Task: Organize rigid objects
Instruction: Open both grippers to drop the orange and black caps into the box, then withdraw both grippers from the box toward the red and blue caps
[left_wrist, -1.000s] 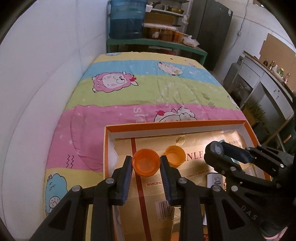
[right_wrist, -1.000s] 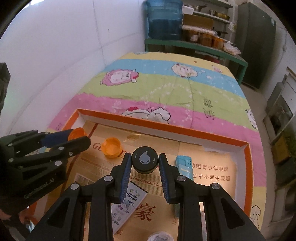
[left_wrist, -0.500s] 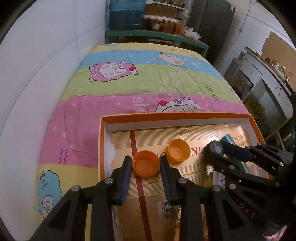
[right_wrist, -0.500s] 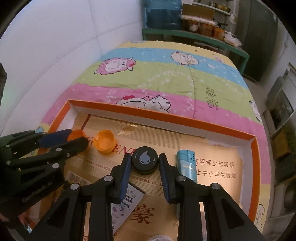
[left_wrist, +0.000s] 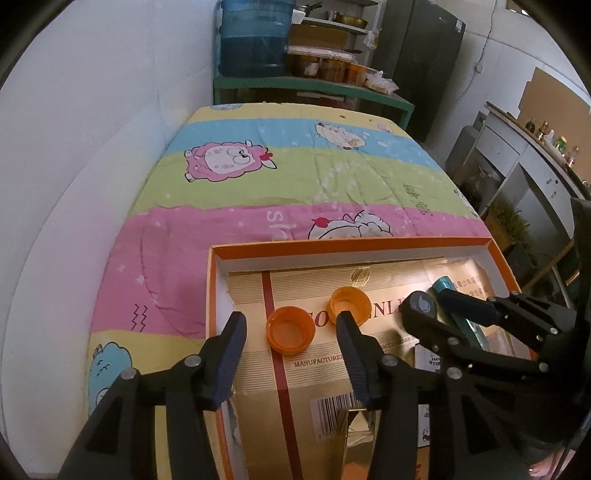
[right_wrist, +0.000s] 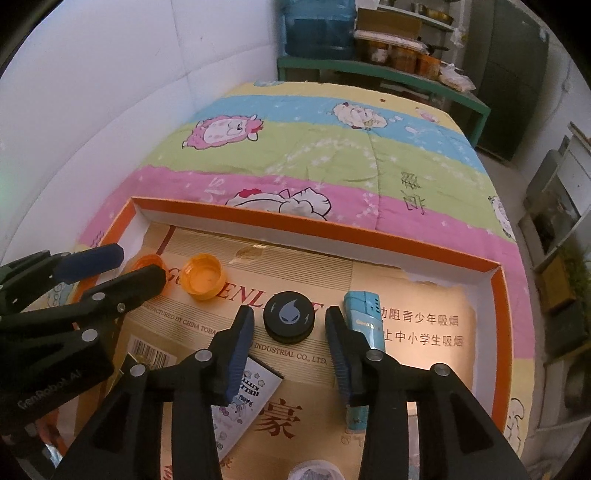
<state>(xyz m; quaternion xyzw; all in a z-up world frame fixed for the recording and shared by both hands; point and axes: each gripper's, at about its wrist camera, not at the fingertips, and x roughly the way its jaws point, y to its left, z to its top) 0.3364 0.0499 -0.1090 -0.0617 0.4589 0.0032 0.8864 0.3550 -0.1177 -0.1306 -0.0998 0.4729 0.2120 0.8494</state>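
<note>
- Gold card liner in the orange tray: partial "ENL", "MANUFACTURED BY CHINA TOBA…", "INDUSTRIAL CO., LTD."; Chinese line "劝阻青少年吸烟" (first character partly hidden), below it "…止中小学生吸烟"; large red "豪".
- Same liner, left wrist view: "MANUFACTURE…", "NL", barcode; digits unreadable.
- Small white card, upside down: "HELLO KITTY".
- Teal lighter: "Good B…", rest hidden.
- Left tongs body: "GenRobot.AI".
- Bedspread: two Chinese characters, not legible.
</note>
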